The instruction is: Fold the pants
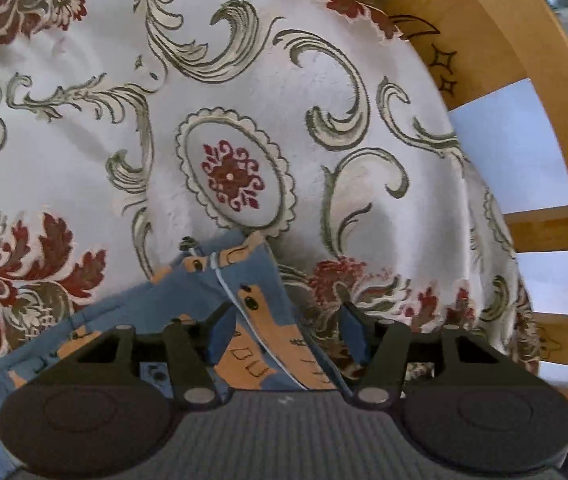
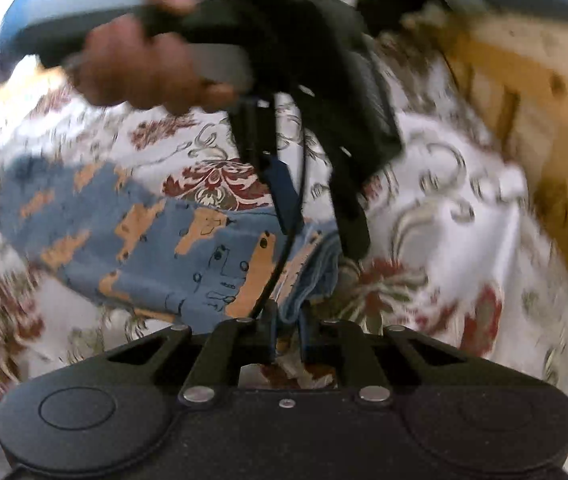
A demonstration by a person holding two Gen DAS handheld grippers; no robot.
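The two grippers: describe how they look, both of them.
The left gripper has a black frame with two round black discs, silver rivets, a ribbed grey centre plate and blue fingers. The right gripper has the same black frame, discs and silver rivets, with dark blue-edged fingers. In the right wrist view a hand grips the left gripper's grey-blue handle; a thin black cable hangs from it.

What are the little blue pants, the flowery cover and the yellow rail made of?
The pants look like soft knit cotton, matte, with printed orange patches: they bunch and crease near the left claw. The flowery cover seems a thick woven cloth with raised, slightly shiny scrolls. The rail looks like pale smooth wood, with faint grain and inked stars.
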